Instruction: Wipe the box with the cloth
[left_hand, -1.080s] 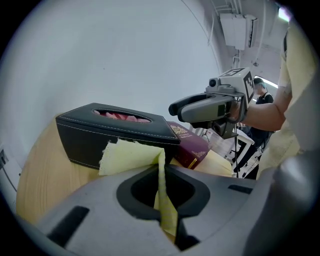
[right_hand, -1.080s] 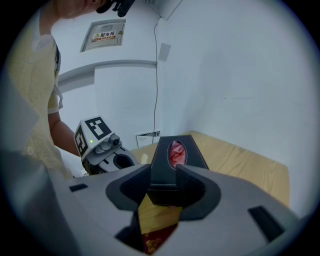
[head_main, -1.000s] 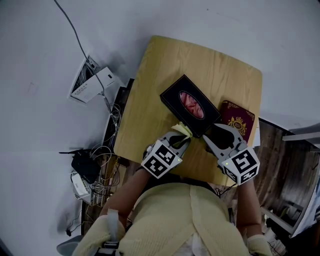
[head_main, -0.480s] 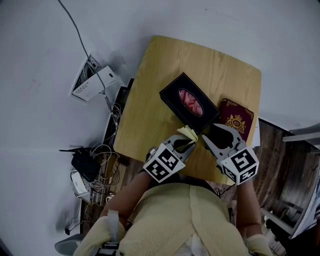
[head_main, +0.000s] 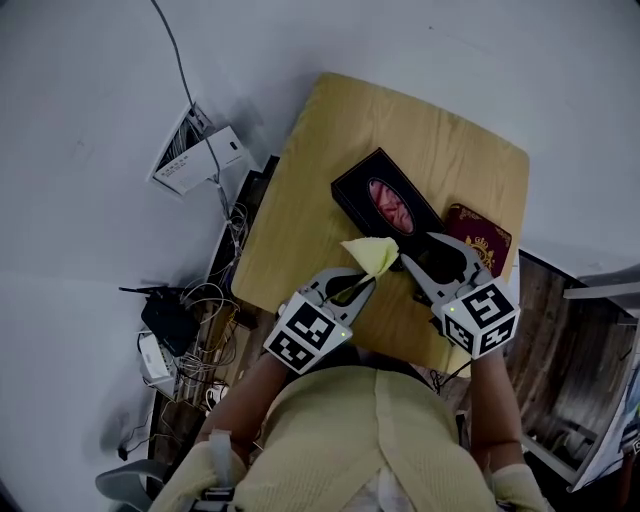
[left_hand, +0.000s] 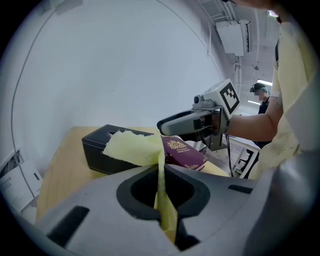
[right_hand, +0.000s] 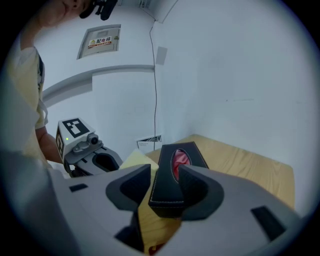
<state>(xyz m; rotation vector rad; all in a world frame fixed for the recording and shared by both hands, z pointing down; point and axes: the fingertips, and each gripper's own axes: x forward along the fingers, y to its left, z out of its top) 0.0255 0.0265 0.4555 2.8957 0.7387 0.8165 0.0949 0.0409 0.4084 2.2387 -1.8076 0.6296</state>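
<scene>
A: Cloth (head_main: 372, 255) position and grip?

B: The yellow cloth is pinched in the closed jaws of the left gripper (head_main: 358, 285). It sits at centre frame in the head view, just beside the box (head_main: 385, 200).

A: Box position?

B: On the table (head_main: 300, 190), long axis running upper left to lower right. The right gripper (head_main: 432, 252) clamps its lower-right end. The box lies up and right of the left jaws, so the wipe should probably follow that axis toward the upper left.

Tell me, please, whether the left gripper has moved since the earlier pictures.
Yes. The left gripper, pinching the yellow cloth, has drawn back from the black rectangular box towards the wooden table's near edge.
</scene>
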